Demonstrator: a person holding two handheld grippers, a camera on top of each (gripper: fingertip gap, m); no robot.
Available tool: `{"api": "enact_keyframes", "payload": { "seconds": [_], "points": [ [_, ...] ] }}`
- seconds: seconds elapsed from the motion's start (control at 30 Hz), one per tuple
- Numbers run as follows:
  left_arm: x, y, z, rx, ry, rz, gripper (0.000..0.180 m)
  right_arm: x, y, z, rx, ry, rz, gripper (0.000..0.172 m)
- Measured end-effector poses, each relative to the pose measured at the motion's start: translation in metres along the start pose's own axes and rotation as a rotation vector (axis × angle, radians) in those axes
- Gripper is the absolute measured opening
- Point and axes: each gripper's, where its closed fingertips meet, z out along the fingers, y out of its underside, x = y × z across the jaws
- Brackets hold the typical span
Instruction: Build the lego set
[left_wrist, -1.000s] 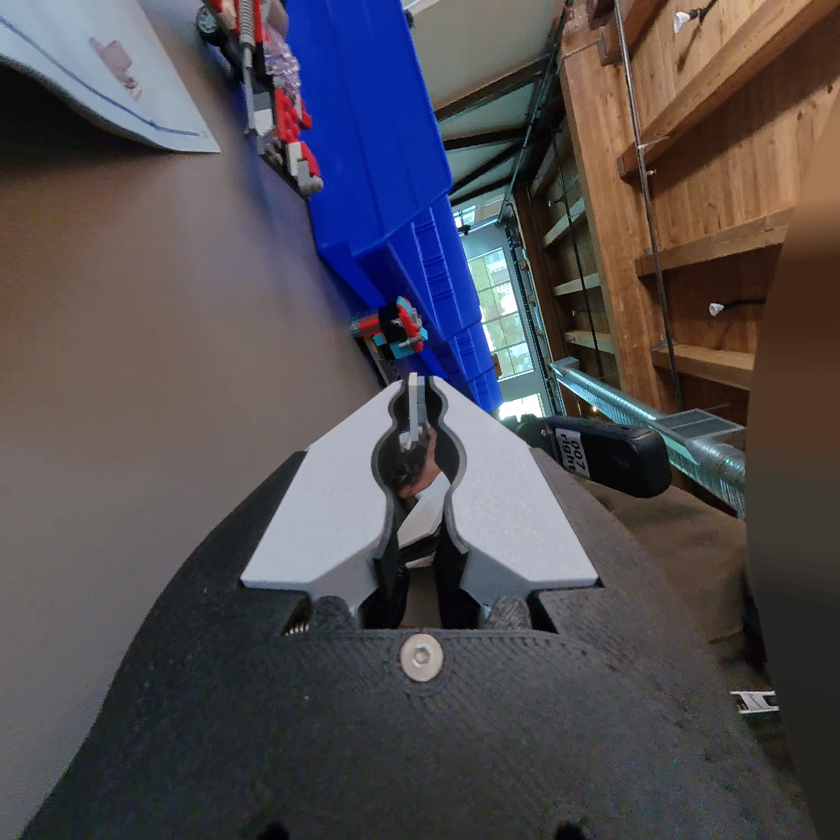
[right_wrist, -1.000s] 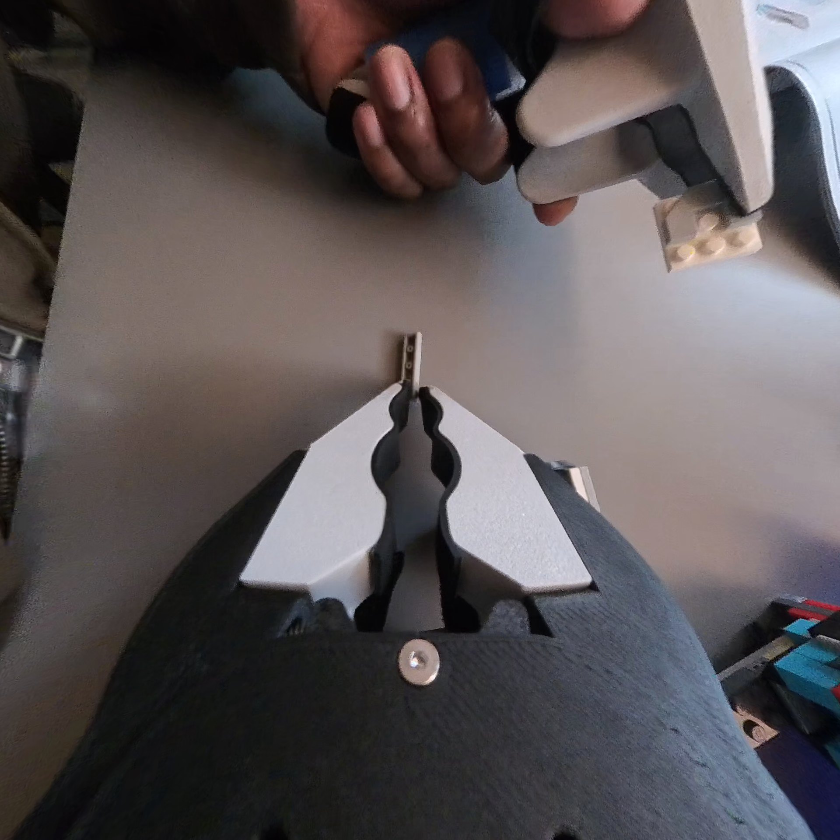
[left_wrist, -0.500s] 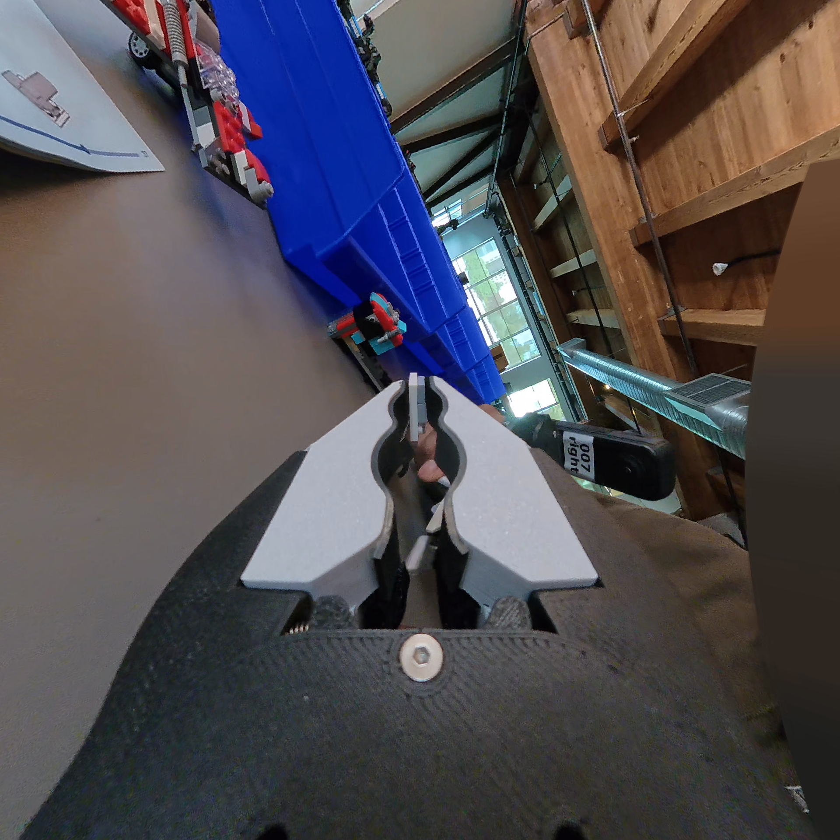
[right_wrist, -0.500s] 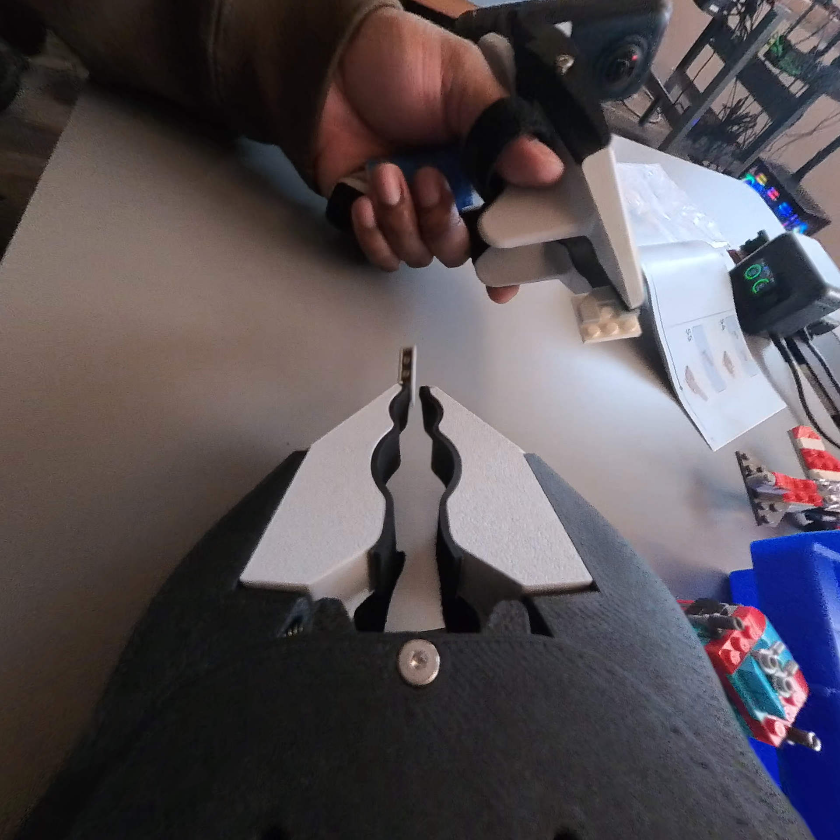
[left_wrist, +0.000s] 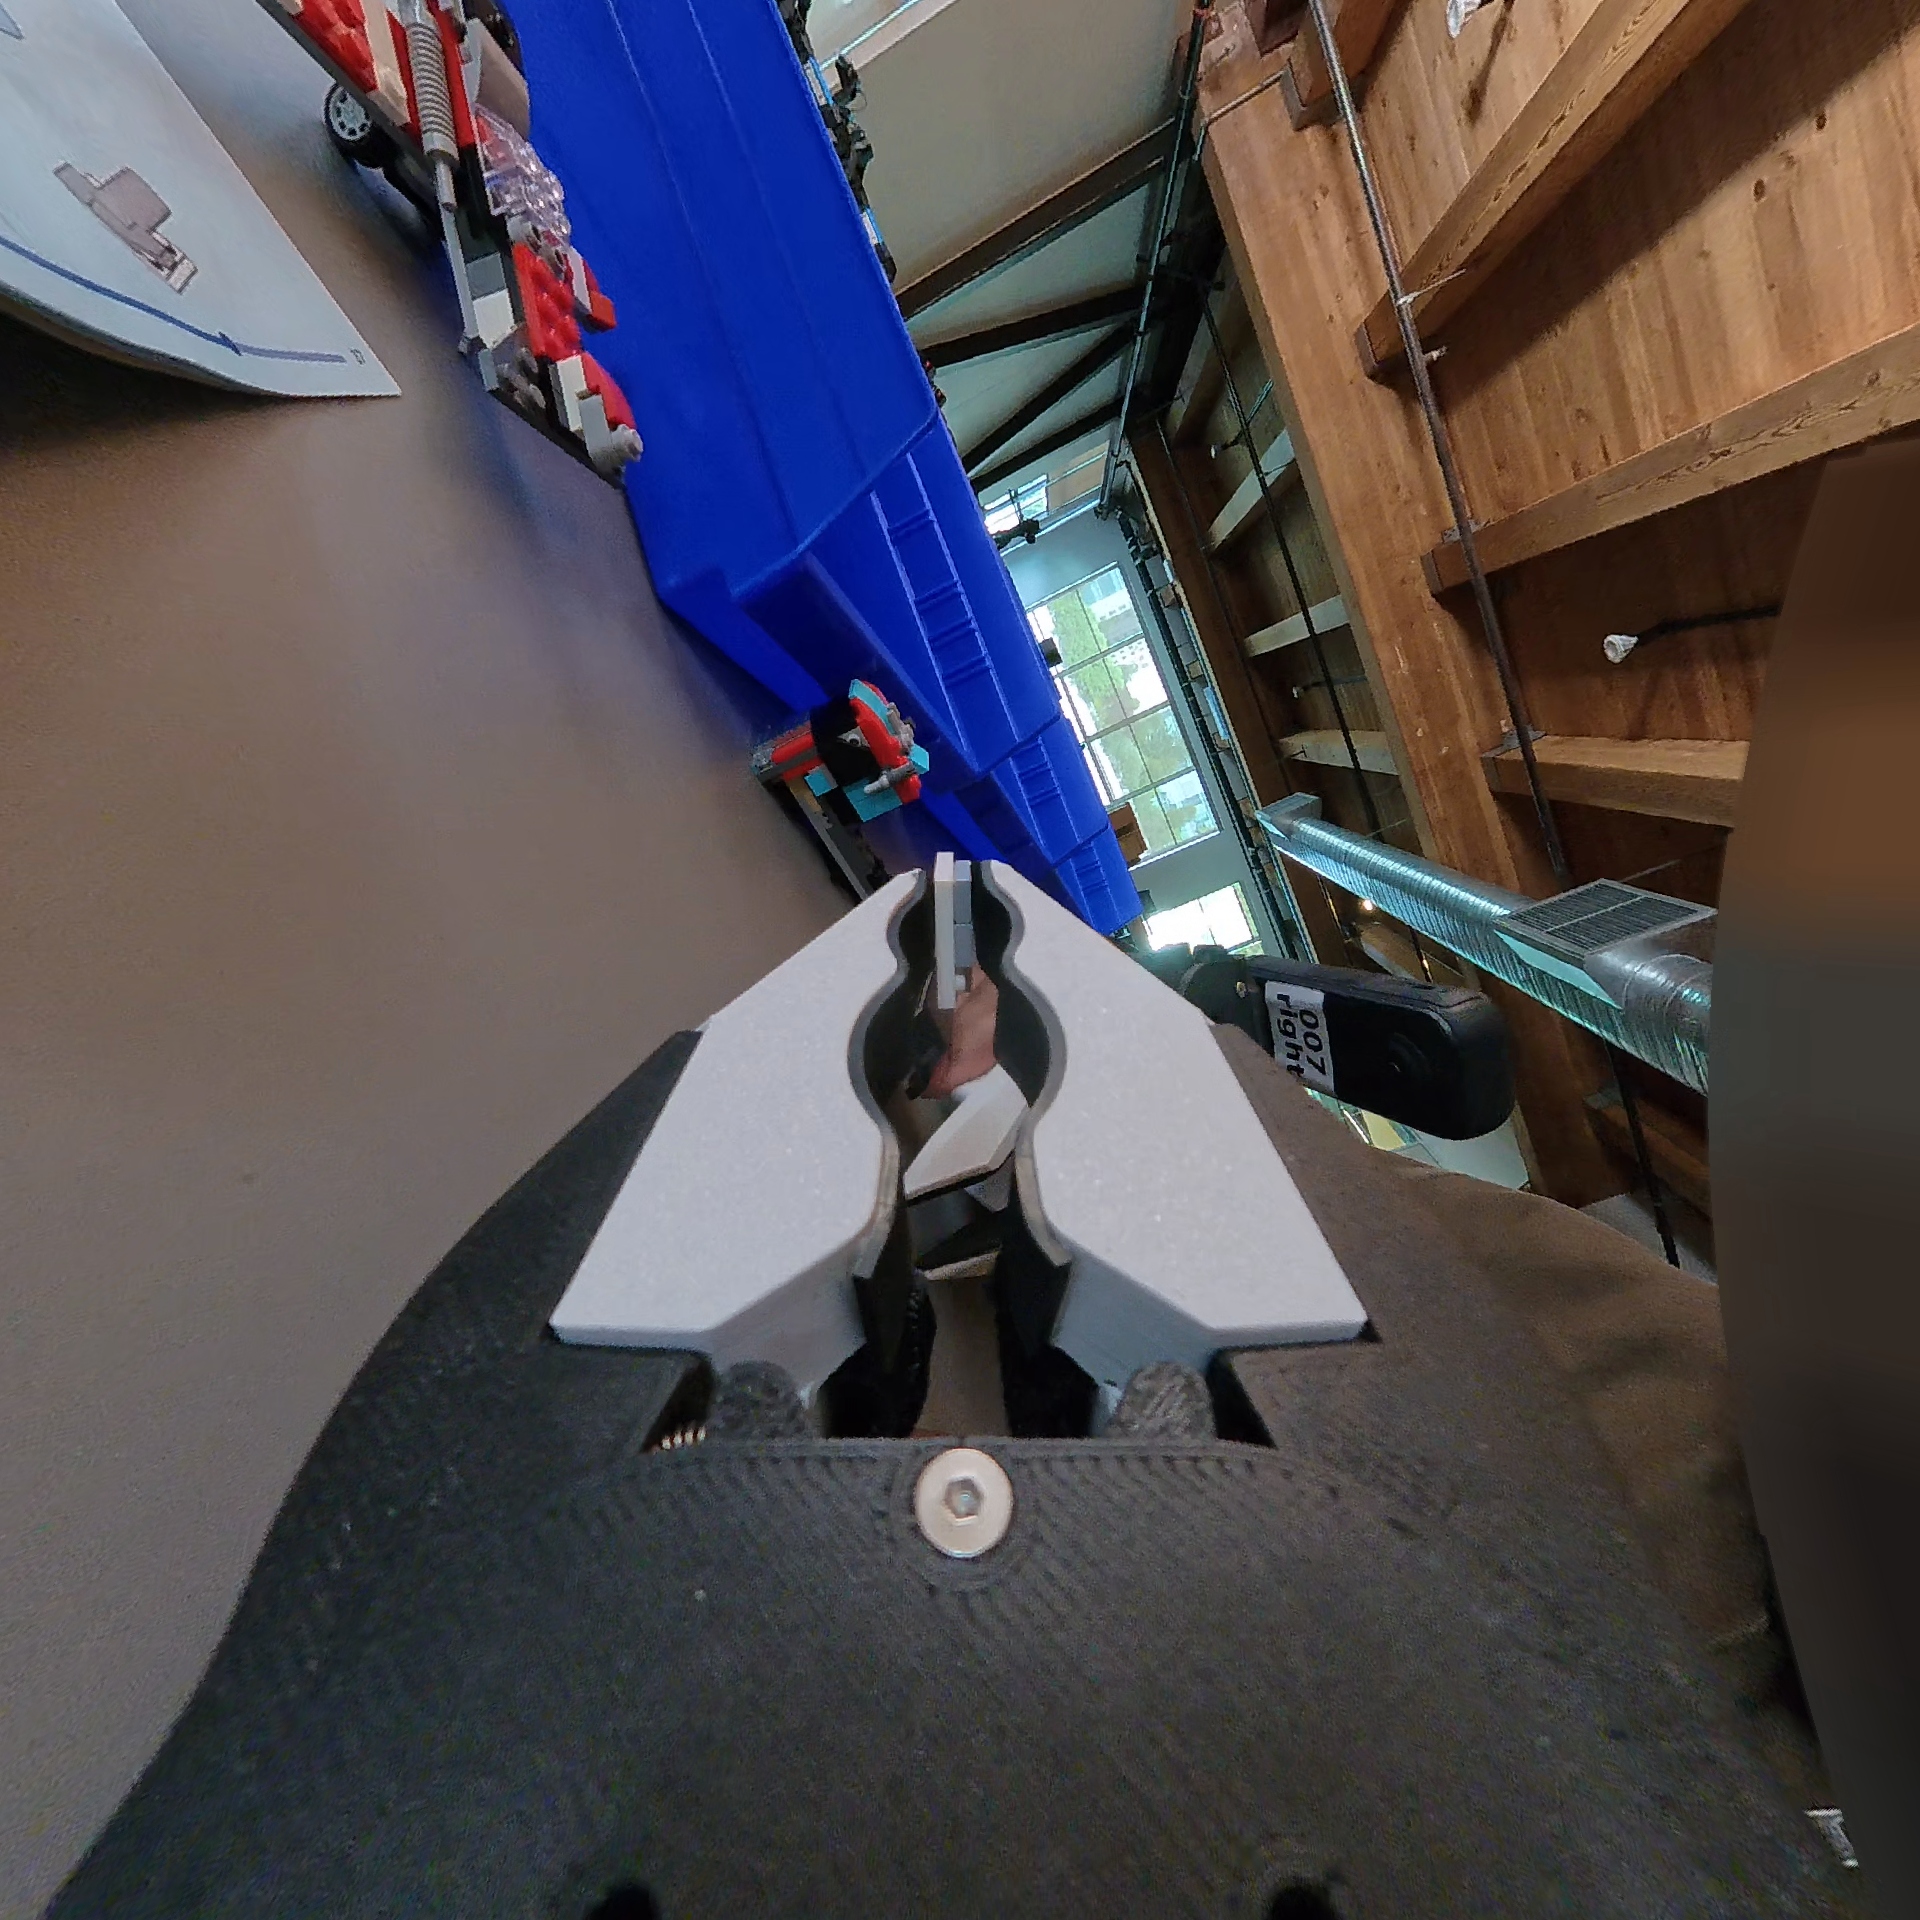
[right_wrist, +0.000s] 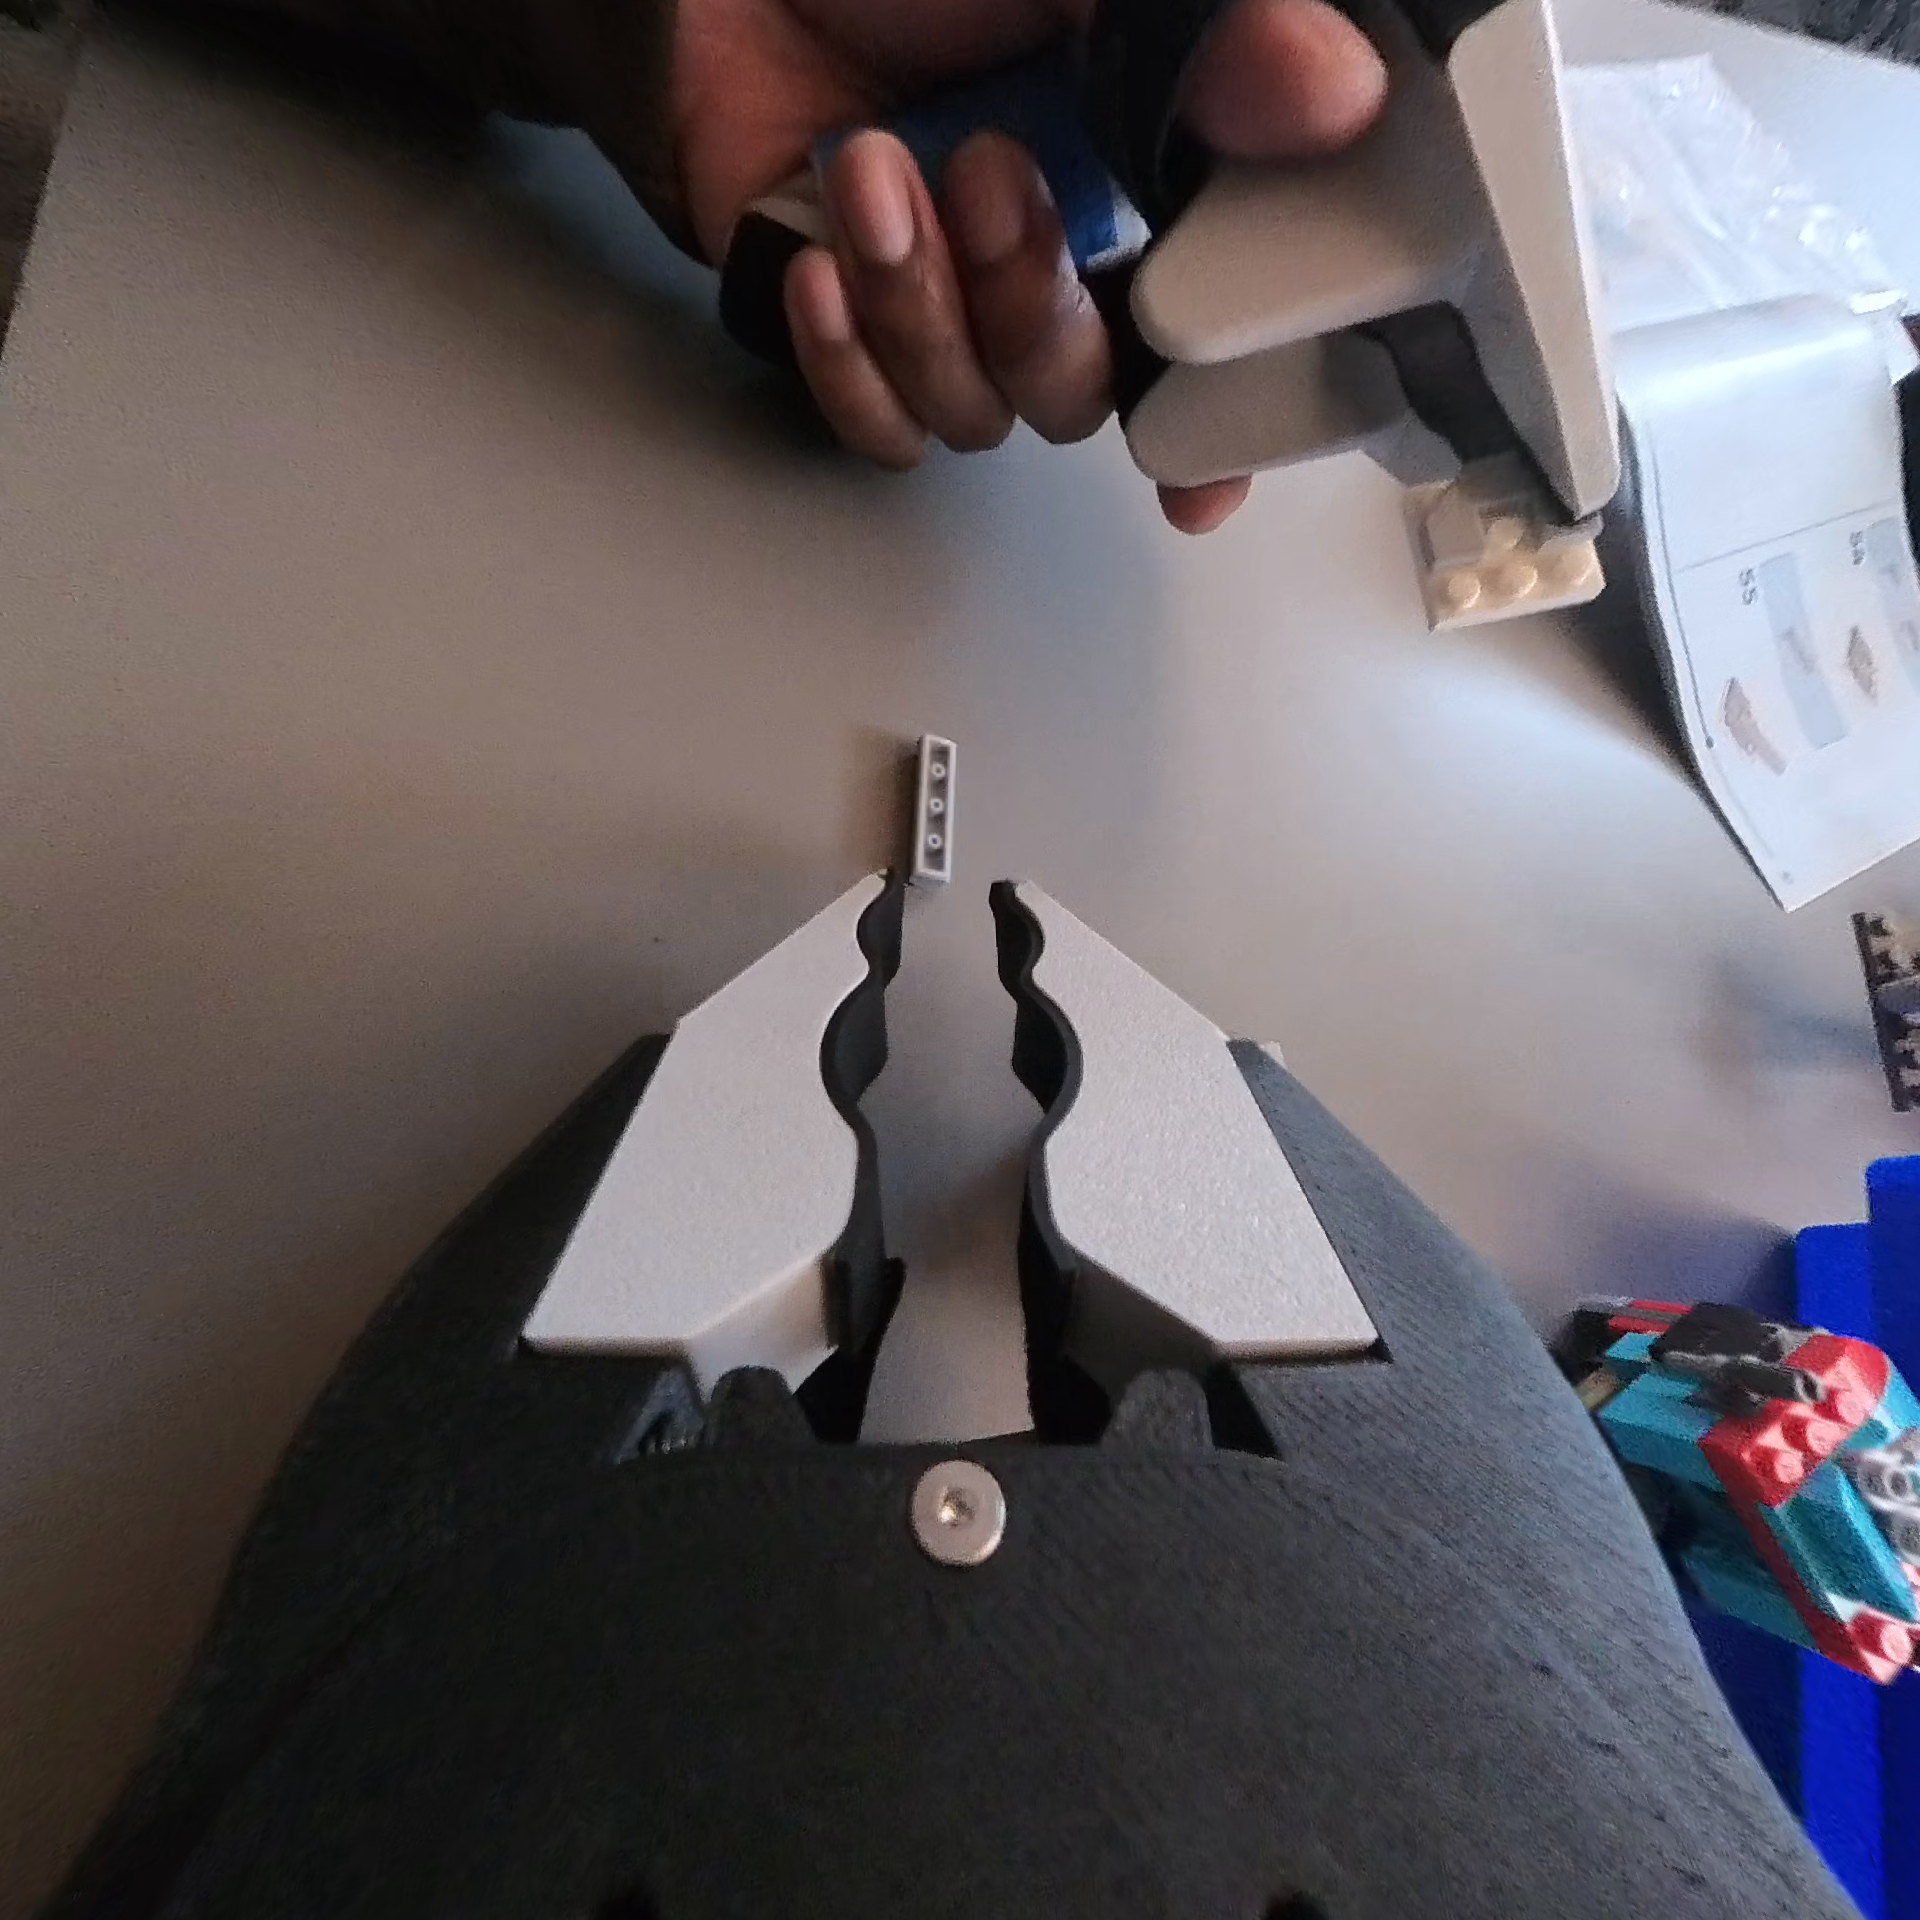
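In the left wrist view my left gripper (left_wrist: 951, 883) is shut on a small white plate with a grey piece on it (left_wrist: 948, 925), held edge-on at the fingertips above the grey table (left_wrist: 312, 935). The right wrist view shows that gripper (right_wrist: 1558, 509) at the top right, held by a hand (right_wrist: 935, 312), with the white studded plate (right_wrist: 1507, 577) in its tips just above the table. My right gripper (right_wrist: 940, 888) is open. A narrow grey brick (right_wrist: 932, 810) lies on the table (right_wrist: 416, 623) just beyond its tips, close to the left fingertip (right_wrist: 873, 894), with nothing pressing on it.
An instruction sheet (right_wrist: 1787, 675) lies at the right, also in the left wrist view (left_wrist: 135, 208). A red and teal brick model (right_wrist: 1766, 1434) stands by blue bins (right_wrist: 1870, 1351). The left wrist view shows the bins (left_wrist: 727, 312), that model (left_wrist: 852, 764) and a red and grey vehicle model (left_wrist: 499, 239). The gap from one gripper's tips to the other's is roughly 11 centimeters.
My right gripper's jaws have opened and let go of the narrow grey brick, which now lies in front of the tips. My left gripper keeps the white plate.
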Motion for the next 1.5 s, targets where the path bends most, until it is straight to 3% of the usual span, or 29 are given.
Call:
{"api": "enact_keyframes", "payload": {
  "seconds": [0.33, 0.43, 0.77, 0.93, 1.33, 1.5],
  "points": [
    [-0.001, 0.002, 0.002, -0.011, -0.017, 0.018, 0.007, -0.005, 0.003, 0.011, -0.07, -0.02, 0.074, 0.02],
    [-0.001, 0.003, 0.003, -0.012, -0.021, 0.022, 0.007, -0.004, 0.002, 0.013, -0.074, -0.005, 0.08, 0.013],
    [-0.001, 0.002, 0.002, -0.008, -0.024, 0.023, 0.007, 0.014, -0.034, -0.019, 0.148, 0.034, 0.09, 0.01],
    [-0.001, 0.002, 0.002, -0.007, -0.025, 0.023, 0.007, 0.021, -0.037, -0.029, 0.174, 0.056, 0.098, 0.011],
    [-0.002, 0.002, 0.001, 0.008, -0.035, 0.016, 0.007, 0.017, -0.007, -0.012, -0.024, 0.046, 0.265, 0.016],
    [-0.003, 0.006, 0.001, 0.015, -0.048, -0.012, 0.007, 0.015, 0.005, 0.0, -0.109, 0.097, 0.342, 0.026]
  ]
}}
